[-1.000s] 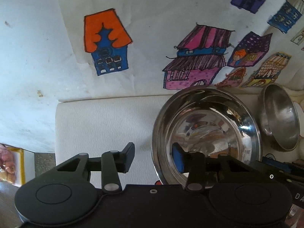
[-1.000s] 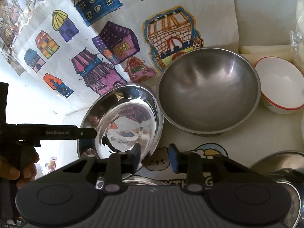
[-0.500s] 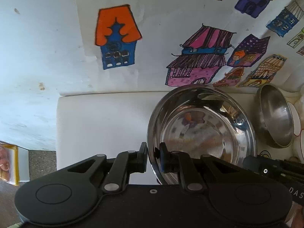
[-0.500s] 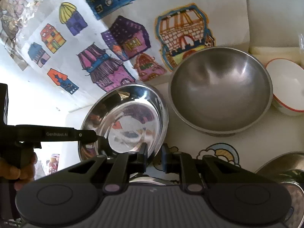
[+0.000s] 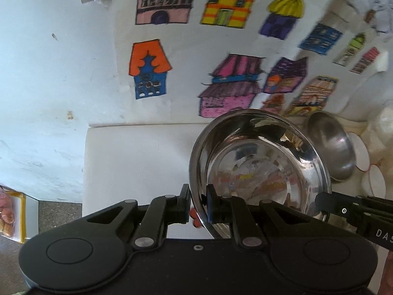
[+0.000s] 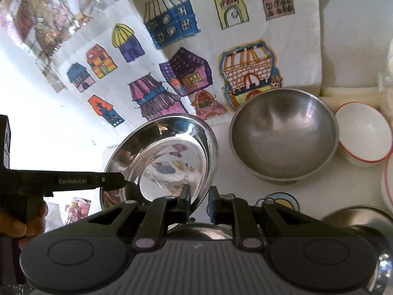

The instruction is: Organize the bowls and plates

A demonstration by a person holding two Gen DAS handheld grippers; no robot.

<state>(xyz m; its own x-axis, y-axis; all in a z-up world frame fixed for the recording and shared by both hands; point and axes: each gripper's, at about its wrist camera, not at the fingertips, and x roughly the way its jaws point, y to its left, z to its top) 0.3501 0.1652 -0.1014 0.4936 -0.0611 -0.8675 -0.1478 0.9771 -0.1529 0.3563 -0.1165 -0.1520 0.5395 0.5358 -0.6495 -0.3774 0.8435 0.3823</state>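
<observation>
Since a second ago, both our grippers have closed onto the shiny steel dish (image 5: 260, 167) and the dish has come up off the white table (image 5: 137, 157), tilting so its hollow faces the cameras; a second ago the fingers stood spread on either side of its rim.

Our left gripper (image 5: 198, 205) now pinches the near rim at the dish's left side, one finger outside the wall and the blue-padded one inside, the two nearly together with only the thin metal between them. Our right gripper (image 6: 199, 202) pinches the rim at the opposite side in the same way, fingers almost pressed together on the edge. In the right view we see the left gripper reaching in from the left, with our hand (image 6: 14, 223) around its handle.

We hold the dish tilted just above the table, in front of the paper with the coloured house drawings (image 6: 186, 73). It is round, shallow and mirror-bright, and the drawings show as reflections in its bottom.

Counting, we see one shiny dish in our grip, one duller, deeper steel bowl (image 6: 282, 135) standing on the table just beside it on the right, and one white bowl with a red rim (image 6: 363, 135) touching or nearly touching that steel bowl. More steel ware (image 6: 358, 218) and a red-edged white rim show at the lower right, too cut off to count.
</observation>
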